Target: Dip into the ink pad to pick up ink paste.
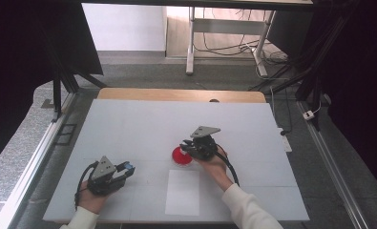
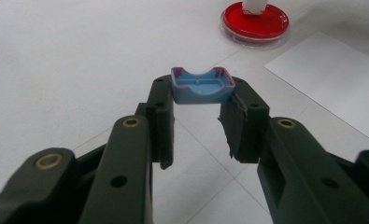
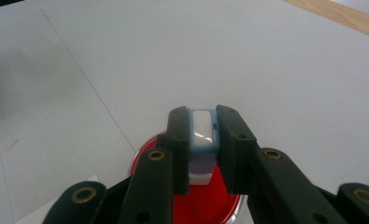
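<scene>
Left gripper point(image 2: 198, 116): closest to us, low on the left side of the table. Its black jaws are closed tight on a small blue plastic cap with a dark red rim point(image 2: 202, 85), pinched at the tips and held up off the table.
Big white table top point(image 1: 129, 129): flat and bare in the middle.
White paper sheet point(image 1: 183, 192): lies flat near the front edge, just in front of the dish.
Round red dish with a clear rim point(image 2: 255, 22): sits on the table past the paper, under the right gripper.
Right gripper point(image 3: 203, 135): its jaws are squeezed on a little white block with a pale blue case point(image 3: 202, 135), right over the red dish.
How to do it well: I think the block should go down slow and straight into the middle of the dish. Keep the left hand still so the cap does not slip.
</scene>
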{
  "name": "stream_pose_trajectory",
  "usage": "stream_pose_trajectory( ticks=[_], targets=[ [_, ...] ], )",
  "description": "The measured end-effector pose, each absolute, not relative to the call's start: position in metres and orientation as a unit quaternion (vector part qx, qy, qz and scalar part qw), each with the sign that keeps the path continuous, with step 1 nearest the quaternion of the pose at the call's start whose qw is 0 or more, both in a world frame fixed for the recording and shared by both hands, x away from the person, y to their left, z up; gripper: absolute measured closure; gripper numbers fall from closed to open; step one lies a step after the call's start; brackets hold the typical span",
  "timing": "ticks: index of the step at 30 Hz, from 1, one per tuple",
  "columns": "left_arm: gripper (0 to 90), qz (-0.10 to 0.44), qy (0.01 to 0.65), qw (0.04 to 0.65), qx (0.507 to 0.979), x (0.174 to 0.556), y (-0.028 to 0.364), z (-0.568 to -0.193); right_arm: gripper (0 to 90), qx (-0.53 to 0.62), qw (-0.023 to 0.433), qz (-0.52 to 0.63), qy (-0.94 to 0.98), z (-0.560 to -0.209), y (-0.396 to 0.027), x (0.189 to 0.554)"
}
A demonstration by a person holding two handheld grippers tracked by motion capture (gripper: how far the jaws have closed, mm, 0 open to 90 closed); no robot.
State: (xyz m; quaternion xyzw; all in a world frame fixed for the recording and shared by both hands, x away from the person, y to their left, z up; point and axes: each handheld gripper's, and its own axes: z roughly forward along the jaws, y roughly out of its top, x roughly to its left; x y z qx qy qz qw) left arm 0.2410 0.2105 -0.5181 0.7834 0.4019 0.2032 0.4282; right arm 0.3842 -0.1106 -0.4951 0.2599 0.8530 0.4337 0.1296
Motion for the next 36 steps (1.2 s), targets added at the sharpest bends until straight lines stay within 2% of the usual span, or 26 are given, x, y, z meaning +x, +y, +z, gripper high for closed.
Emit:
stream_pose_trajectory(
  ticks=[7,36],
  targets=[
    [65.4,0.202,0.401,0.428,0.784,0.2413,0.2103,-0.5189,75.1,0.258,0.146,0.424,0.856,-0.4959,-0.1099,0.3836],
    [65.3,0.2,0.395,0.426,0.789,0.2427,0.2072,-0.5193,75.4,0.264,0.139,0.42,0.857,-0.5021,-0.1113,0.3845]
  ],
)
